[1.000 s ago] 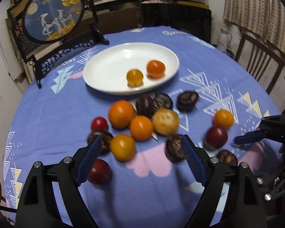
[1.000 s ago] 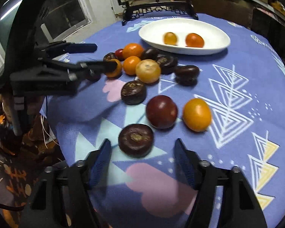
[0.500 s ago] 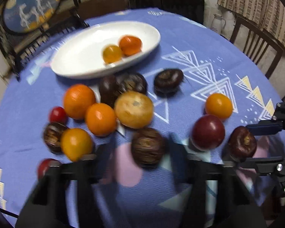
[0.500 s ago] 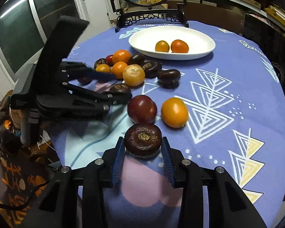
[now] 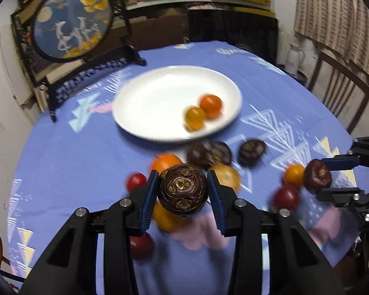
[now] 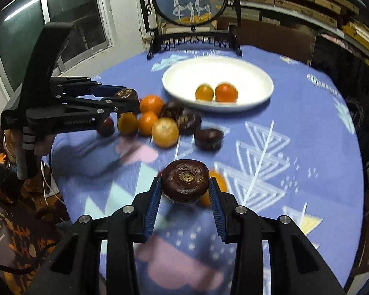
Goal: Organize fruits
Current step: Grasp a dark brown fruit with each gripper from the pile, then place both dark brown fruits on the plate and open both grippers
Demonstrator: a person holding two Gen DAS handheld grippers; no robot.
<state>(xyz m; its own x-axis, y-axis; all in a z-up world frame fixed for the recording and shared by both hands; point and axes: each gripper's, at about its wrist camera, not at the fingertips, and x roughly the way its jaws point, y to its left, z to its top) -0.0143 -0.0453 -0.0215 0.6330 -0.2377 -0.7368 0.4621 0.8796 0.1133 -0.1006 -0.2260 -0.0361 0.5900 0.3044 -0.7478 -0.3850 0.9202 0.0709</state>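
Observation:
My left gripper (image 5: 183, 191) is shut on a dark brown fruit (image 5: 183, 191) and holds it above the table; it also shows in the right wrist view (image 6: 125, 98). My right gripper (image 6: 185, 189) is shut on another dark brown fruit (image 6: 185, 180), lifted off the cloth; that fruit also shows in the left wrist view (image 5: 317, 180). A white plate (image 5: 160, 103) at the back holds a yellow fruit (image 5: 195, 118) and an orange fruit (image 5: 211, 102). Several orange, red and dark fruits (image 6: 164, 131) lie on the cloth in front of the plate.
The round table has a blue patterned cloth (image 5: 73, 159). A round framed screen on a black stand (image 5: 72, 19) stands behind the plate. A wooden chair (image 5: 342, 86) stands at the right edge, and a white jug (image 5: 294, 59) beyond the table.
Both grippers closed on dark brown fruits and lifted them off the cloth. One second ago both were open around the fruits on the table.

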